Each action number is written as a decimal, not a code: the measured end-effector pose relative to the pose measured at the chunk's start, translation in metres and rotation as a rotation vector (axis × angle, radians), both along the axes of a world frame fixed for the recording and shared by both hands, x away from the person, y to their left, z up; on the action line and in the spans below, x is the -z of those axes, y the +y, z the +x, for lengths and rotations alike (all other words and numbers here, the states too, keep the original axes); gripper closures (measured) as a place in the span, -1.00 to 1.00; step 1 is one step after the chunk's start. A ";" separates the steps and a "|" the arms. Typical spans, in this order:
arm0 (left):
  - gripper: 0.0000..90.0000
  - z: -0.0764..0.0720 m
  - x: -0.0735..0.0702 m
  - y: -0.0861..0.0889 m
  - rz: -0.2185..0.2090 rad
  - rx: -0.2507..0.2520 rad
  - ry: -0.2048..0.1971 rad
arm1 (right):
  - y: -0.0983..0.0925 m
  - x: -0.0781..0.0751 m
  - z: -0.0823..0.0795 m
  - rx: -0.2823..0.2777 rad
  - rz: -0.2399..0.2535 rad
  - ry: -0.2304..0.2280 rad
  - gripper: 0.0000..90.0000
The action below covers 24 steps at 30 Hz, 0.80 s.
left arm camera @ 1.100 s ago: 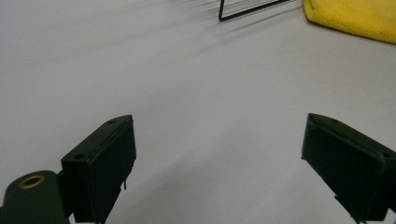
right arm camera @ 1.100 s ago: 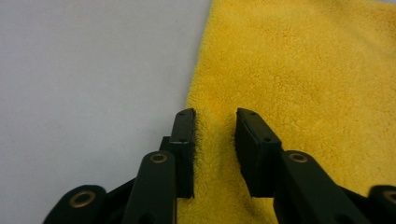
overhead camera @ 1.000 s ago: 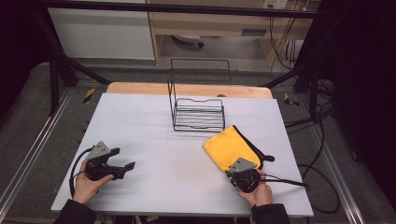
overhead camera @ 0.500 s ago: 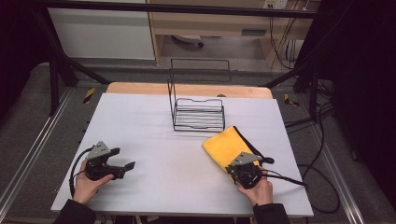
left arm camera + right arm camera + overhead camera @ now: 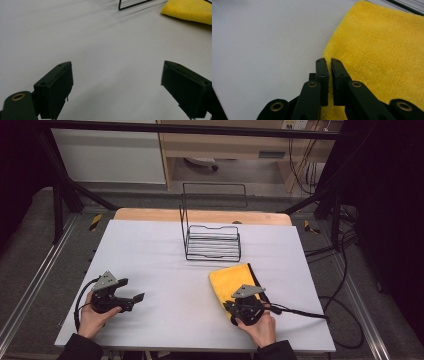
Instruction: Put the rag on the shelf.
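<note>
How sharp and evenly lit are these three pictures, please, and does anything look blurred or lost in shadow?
High view: the table is evenly lit and the surroundings fall to black. Left gripper view: the near pads are soft, the yellow cloth casts a dark shadow. Right gripper view: cloth pile crisp, no glare.

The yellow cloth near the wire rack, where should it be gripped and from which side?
Take the cloth at its near left edge, coming in low from the person's side: it lies flat, so only a thin edge fits between jaws. The right hand-held gripper is closed at that edge.
</note>
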<state>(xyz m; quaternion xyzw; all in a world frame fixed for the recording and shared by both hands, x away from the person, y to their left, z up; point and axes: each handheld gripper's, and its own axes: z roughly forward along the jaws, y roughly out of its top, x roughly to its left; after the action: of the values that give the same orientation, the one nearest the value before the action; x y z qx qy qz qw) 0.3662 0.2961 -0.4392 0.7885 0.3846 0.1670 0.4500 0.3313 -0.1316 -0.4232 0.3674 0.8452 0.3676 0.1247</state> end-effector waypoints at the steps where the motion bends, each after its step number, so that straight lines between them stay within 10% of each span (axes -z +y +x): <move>1: -0.77 0.000 0.000 0.000 0.000 0.000 0.000 | 0.003 0.000 -0.001 -0.012 0.010 0.006 0.90; 15: -0.77 0.000 0.000 -0.001 0.001 0.001 0.002 | 0.037 0.011 -0.010 -0.111 0.049 0.069 0.87; 24: -0.80 0.000 0.000 -0.002 0.009 0.005 0.011 | 0.024 -0.008 -0.005 -0.121 0.138 0.019 0.43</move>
<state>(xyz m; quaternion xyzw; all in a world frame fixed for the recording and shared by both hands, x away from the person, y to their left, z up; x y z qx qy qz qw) 0.3658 0.2940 -0.4390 0.7925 0.3841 0.1633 0.4447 0.3261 -0.1081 -0.4152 0.3267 0.8397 0.4283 0.0687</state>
